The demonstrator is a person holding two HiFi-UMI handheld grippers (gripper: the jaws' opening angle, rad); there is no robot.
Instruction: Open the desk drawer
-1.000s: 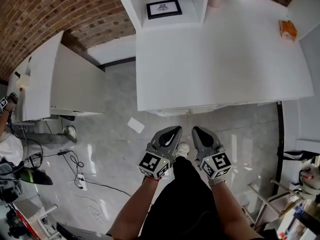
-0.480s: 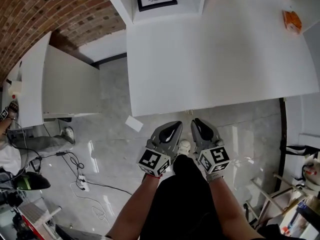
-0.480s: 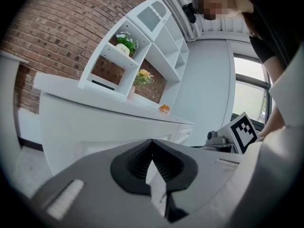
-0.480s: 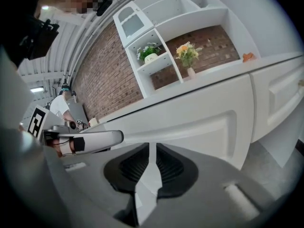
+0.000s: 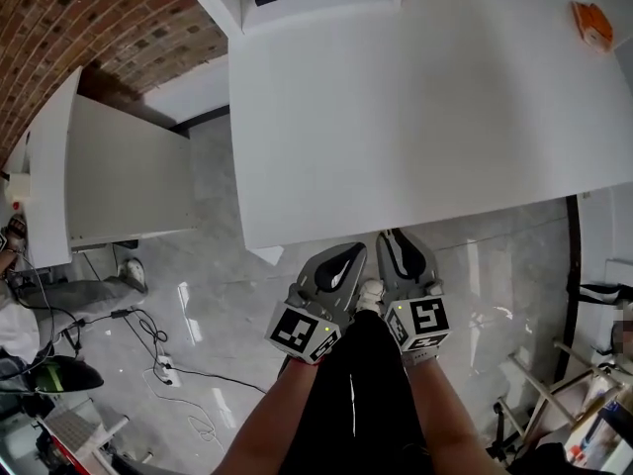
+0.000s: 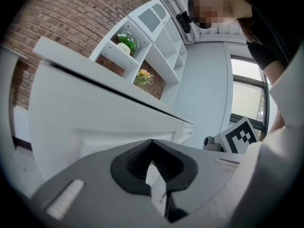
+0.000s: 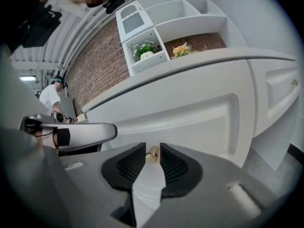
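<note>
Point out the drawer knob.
Right gripper view, low centre: the brass knob sits between the jaw tips of the right tool, on the white drawer front.

Bright light bleaches the white desk (image 5: 415,117); edges fisheye-bent.

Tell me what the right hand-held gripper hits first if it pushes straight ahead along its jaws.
The small brass knob on the white drawer front, sitting right in the gap between the jaw tips of the right hand-held gripper. Whether they already touch it is unclear.
</note>
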